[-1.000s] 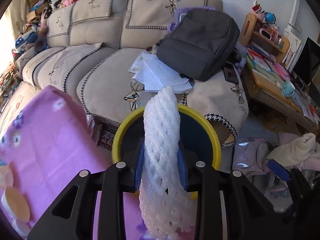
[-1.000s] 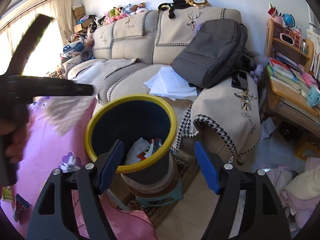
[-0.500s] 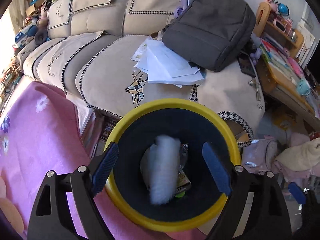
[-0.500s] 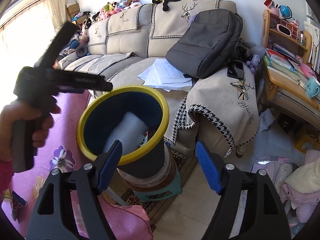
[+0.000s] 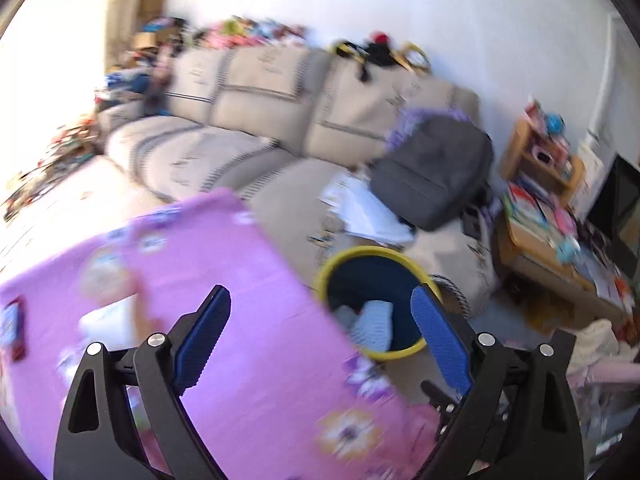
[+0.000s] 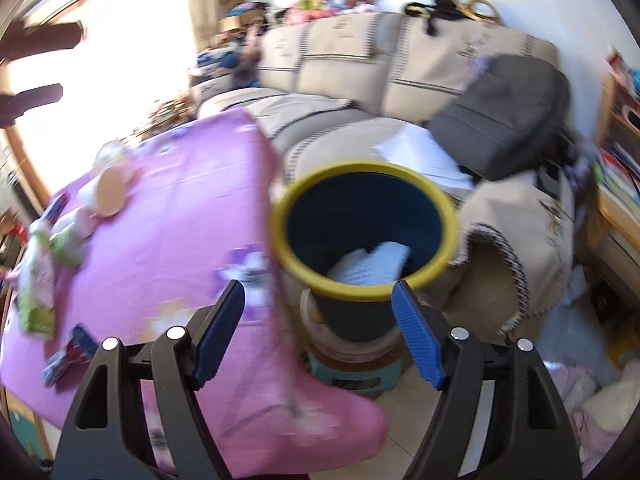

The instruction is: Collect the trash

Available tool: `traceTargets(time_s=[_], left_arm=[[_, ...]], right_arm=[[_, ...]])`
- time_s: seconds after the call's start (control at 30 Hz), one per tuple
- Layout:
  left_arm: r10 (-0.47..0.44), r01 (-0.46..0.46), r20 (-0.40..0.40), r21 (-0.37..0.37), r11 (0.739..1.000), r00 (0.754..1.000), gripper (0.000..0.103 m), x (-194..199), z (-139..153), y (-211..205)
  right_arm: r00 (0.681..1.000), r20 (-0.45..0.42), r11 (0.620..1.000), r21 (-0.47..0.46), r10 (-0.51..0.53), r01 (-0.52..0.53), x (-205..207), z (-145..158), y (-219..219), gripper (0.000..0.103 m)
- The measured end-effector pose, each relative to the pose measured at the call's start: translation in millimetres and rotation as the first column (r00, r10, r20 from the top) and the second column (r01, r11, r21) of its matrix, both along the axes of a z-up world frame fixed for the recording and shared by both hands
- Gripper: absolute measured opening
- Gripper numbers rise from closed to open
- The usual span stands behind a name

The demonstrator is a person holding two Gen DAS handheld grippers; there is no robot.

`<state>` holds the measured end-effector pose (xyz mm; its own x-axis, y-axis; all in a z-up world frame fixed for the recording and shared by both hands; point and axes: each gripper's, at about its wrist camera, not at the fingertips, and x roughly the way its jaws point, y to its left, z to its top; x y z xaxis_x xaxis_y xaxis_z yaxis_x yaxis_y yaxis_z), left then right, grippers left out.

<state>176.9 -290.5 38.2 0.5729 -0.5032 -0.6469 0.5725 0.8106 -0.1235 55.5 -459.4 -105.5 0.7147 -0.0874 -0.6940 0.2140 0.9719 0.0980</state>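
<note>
I am holding both the left gripper and right gripper wide and empty; white foam is lying inside the bin.

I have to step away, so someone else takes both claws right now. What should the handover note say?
Left claw: open, empty, over the pink cloth's edge.
Right claw: open, empty, in front of the yellow-rimmed bin.
Done: the white foam netting lies inside the bin, which stands on a stool beside the sofa.
Left: wrappers and small packets lie on the pink cloth's left side; the views are blurred, so look again before picking.
</note>
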Motion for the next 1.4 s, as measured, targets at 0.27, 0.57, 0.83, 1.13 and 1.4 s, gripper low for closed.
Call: traceTargets(time_s=[0.27,0.57,0.83,1.13,1.4], left_arm=[[0.331,-0.332,0.087,-0.001,0.943,0.939,0.091,-58,7,189],[0.569,-0.569,0.087,-0.034,0.822,0.818,0.093,-105,-13,332],[0.583,-0.582,-0.001,-0.057,0.811,0.813,0.093,-109,-43,353],[0.539,-0.540,-0.036,-0.050,0.840,0.842,0.093,-100,-56,329],[0.508,-0.510,-0.048,-0.031,0.860,0.860,0.093,-92,-62,316]], right_arm=[[0.974,0.047,0.975,0.006,0.221,-0.221,14,21,94,0.072],[0.855,0.162,0.865,0.009,0.493,-0.501,7,36,229,0.072],[0.861,0.095,0.866,-0.090,0.500,-0.493,19,10,288,0.072],[0.898,0.011,0.894,-0.104,0.439,-0.436,46,-16,296,0.071],[0.887,0.004,0.887,-0.030,0.461,-0.461,50,-19,287,0.049]])
